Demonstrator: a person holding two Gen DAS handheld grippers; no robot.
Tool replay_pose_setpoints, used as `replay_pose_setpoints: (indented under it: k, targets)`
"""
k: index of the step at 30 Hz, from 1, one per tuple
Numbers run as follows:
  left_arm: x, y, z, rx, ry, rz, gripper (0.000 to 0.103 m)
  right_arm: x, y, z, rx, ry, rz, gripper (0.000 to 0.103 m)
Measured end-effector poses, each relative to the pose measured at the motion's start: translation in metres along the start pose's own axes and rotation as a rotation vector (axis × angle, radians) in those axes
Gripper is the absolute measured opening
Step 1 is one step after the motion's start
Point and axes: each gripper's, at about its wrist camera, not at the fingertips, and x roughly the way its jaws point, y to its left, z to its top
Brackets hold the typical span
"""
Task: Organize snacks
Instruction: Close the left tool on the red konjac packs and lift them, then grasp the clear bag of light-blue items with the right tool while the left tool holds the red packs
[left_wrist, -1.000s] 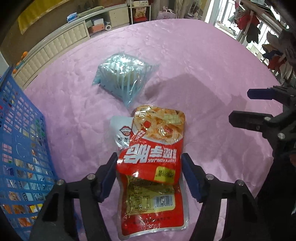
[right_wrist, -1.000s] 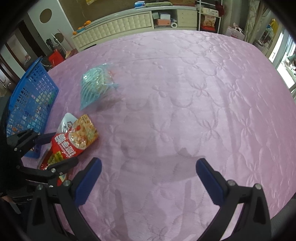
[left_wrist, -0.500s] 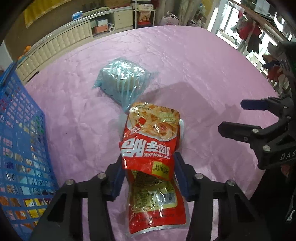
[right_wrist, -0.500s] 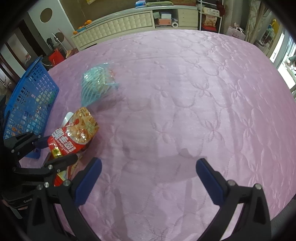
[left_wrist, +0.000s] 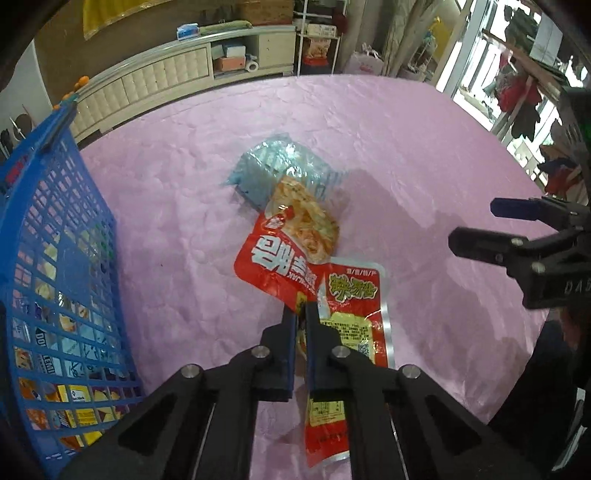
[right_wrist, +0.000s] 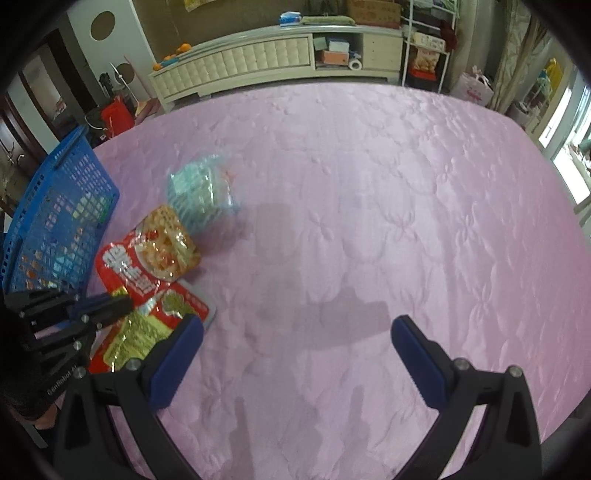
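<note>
A basket stands at the counter's left edge, packets inside it. Right of it, a pouch overlaps a second pouch lying nearer the camera. A bag lies just behind them. The left hand-held gripper reaches onto the pouches; the right hand-held gripper is over bare counter to their right. A cabinet stands behind the counter.

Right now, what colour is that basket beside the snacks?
Blue basket, an open plastic grid; clearest in the left wrist view.

The blue basket runs off the left edge; its packets show only through mesh, labels unreadable.
</note>
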Motion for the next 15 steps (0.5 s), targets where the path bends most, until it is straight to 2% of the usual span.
replay_pose_setpoints:
  k: [8,15]
  targets:
    - [-0.025,0.0,0.003,0.005,-0.077,0.032,0.001,0.004,0.01,0.025,-0.045,-0.023,0.009,0.103]
    - [-0.033,0.011,0.002,-0.027,-0.095,0.045,0.001,0.024,0.027,0.056,-0.1,-0.008,0.077,0.103]
